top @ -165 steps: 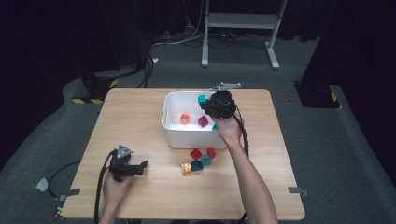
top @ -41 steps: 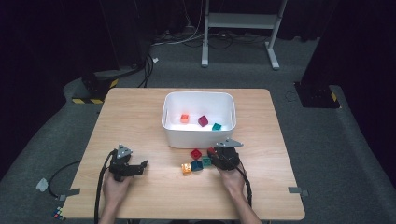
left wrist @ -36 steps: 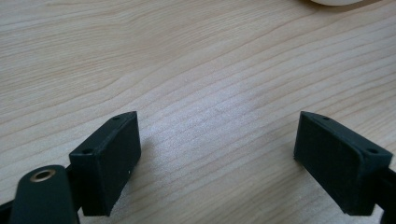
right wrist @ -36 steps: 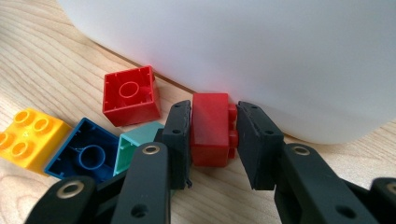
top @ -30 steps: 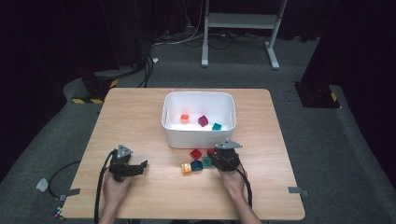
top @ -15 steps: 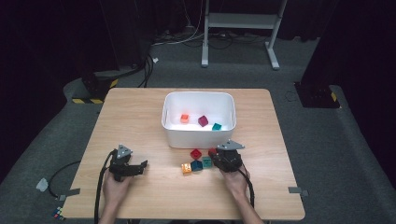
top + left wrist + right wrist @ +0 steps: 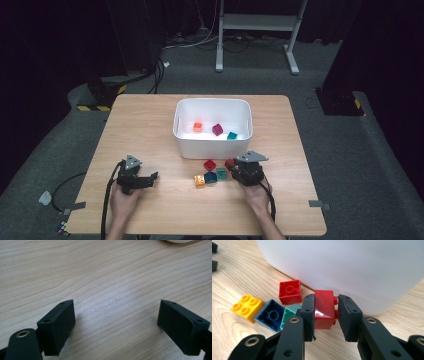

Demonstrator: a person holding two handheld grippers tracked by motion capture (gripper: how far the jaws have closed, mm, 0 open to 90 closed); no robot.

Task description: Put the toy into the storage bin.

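- Right gripper view: the right gripper is clamped on a red brick, its two black pads pressing on the brick's opposite sides, with the studs pointing sideways toward one pad.
- The held red brick sits just in front of the white bin, close to its near wall; whether it rests on the table or is lifted off it cannot be told.
- Beside the gripper lie four loose bricks in a cluster: a second red brick hollow side up near the bin wall, a dark blue brick also hollow side up, a light green brick touching the blue one and partly hidden by the jaw, and a yellow brick studs up at the outer end.
- High view: this cluster lies near the middle of the wooden table, just in front of the bin, toward the near edge.
- Inside the bin lie an orange brick, a dark red brick and a teal brick.
- The left gripper rests near the table's near left corner, jaws spread wide over bare wood, holding nothing.
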